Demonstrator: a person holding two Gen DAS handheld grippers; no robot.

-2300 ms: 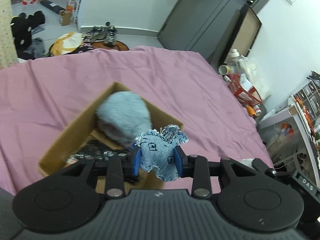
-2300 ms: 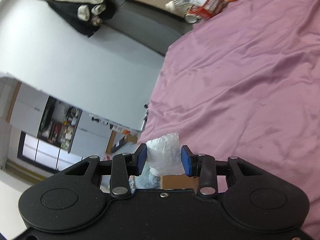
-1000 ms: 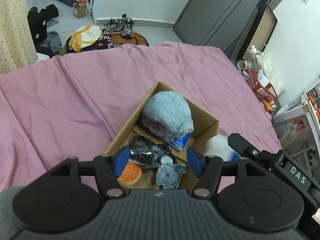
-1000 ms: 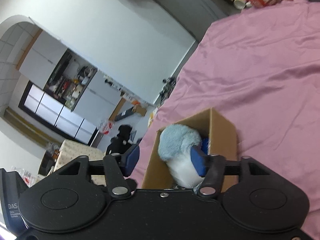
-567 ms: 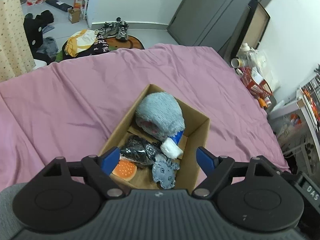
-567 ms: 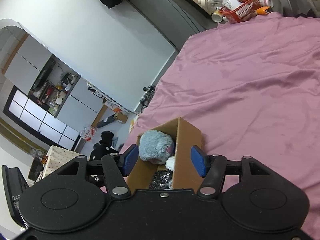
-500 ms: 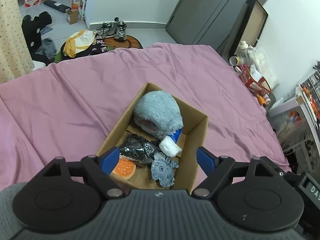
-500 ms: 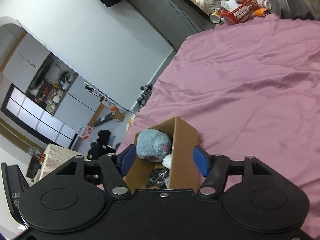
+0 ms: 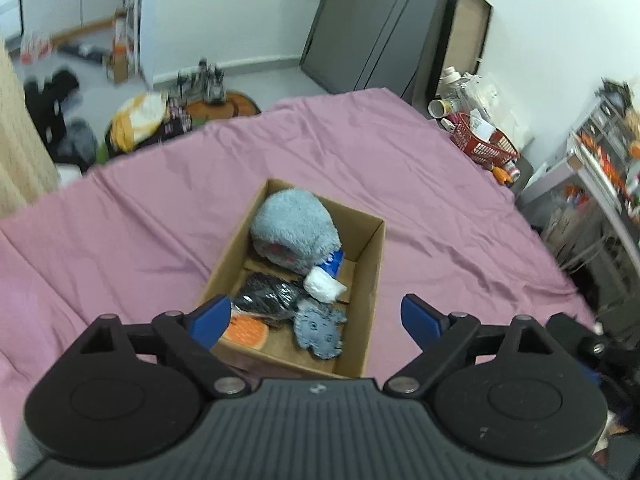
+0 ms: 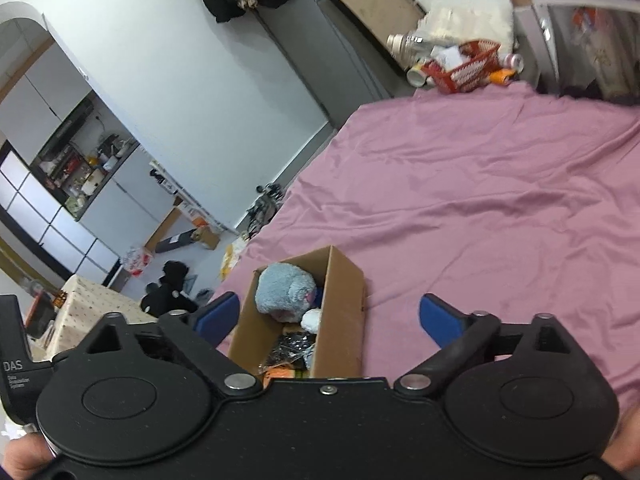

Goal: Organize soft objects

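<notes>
Soft things boxed, both tools empty.
My left gripper and right gripper gape above the brown cardboard box; the fluffy blue plush sits proud inside, and a careless nudge could tip it out.

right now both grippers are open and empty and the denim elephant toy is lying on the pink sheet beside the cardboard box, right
Not quite. The denim elephant toy lies inside the cardboard box, at its near end next to the white pouch, not on the pink sheet; the left wrist view shows it. The left gripper and right gripper are indeed open and empty.
</notes>
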